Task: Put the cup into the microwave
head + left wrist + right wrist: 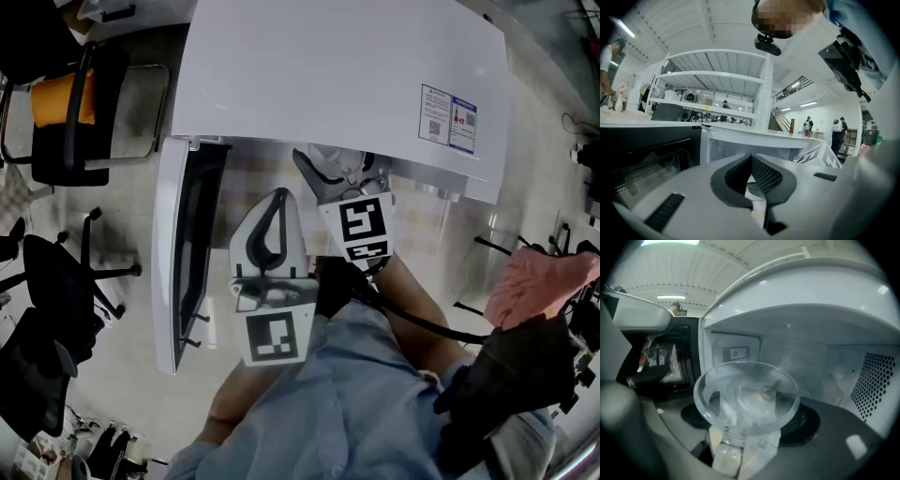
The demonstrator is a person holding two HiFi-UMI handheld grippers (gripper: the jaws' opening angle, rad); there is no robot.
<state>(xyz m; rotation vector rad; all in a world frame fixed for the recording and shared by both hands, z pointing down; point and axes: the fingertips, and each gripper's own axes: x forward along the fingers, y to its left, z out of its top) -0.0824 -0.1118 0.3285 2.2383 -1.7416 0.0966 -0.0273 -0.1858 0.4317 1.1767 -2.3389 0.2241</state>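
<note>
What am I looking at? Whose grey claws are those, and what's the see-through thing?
There is no robot here. A person holds a two-jaw grabber tool in each hand. One picture comes from a camera on the person's head, looking down on a white microwave oven with its door swung open. The other two pictures come from cameras riding on the tools, looking along their jaws. The right gripper squeezes a clear glass cup right at the oven's open front. The left gripper is shut and holds nothing.
</note>
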